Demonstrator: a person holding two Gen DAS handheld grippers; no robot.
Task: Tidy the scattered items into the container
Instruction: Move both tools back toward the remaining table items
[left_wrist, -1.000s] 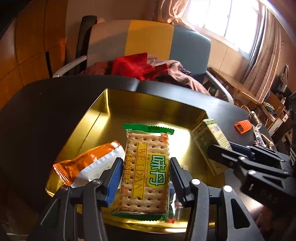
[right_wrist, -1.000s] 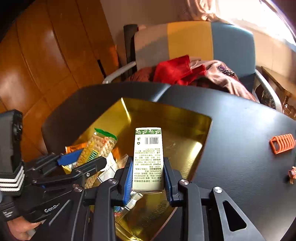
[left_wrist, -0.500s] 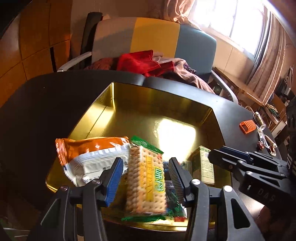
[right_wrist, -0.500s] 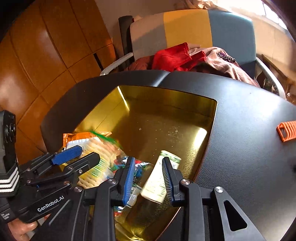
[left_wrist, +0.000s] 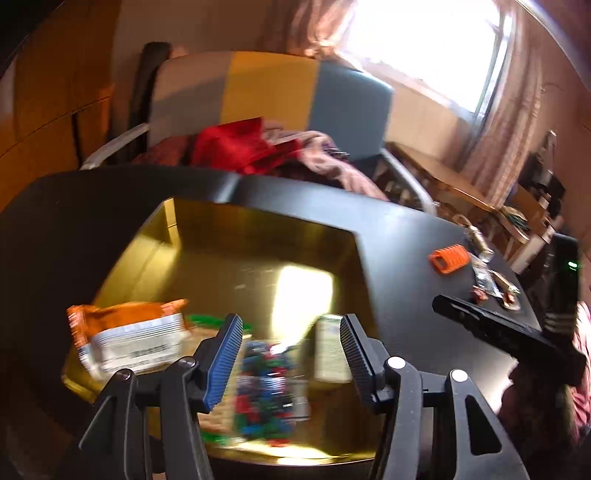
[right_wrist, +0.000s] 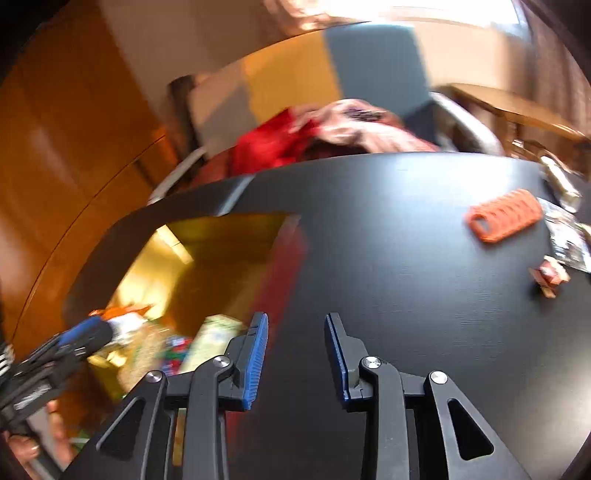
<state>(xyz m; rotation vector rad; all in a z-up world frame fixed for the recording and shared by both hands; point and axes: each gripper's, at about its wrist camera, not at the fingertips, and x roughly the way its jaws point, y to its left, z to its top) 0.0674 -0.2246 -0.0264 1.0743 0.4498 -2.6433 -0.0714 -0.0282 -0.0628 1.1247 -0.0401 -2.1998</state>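
The gold container (left_wrist: 258, 236) sits on the black desk (left_wrist: 402, 236) and already holds several items at its near end: an orange-and-white snack pack (left_wrist: 129, 332), a blurred cracker pack (left_wrist: 207, 325) behind it, a pale green carton (left_wrist: 328, 350) and a bag of multicoloured sweets (left_wrist: 266, 384). Well apart from it, toward the desk's far right edge, an orange ribbed clip (right_wrist: 504, 216), a foil wrapper (right_wrist: 567, 236) and a small brownish candy (right_wrist: 550, 277) lie scattered, not yet tidied.

The left tool (left_wrist: 291, 350) hangs over the container's near end with its jaws opening; nothing is pressed between them, and the sweets and carton seen in the gap lie down in the container. The right tool (right_wrist: 295, 354) is over bare desk just right of the container's rim, its jaws apart and empty (the view is heavily smeared, so finer detail is lost).

Judging from this, the remaining work is the small clutter on the right. The risks there: the clip and candy are small and low on a slick desk, so a hurried closing could push them toward the edge rather than catch them; the thin foil could slip out. The near end of the container is crowded, so anything dropped onto that heap might slide over the rim.
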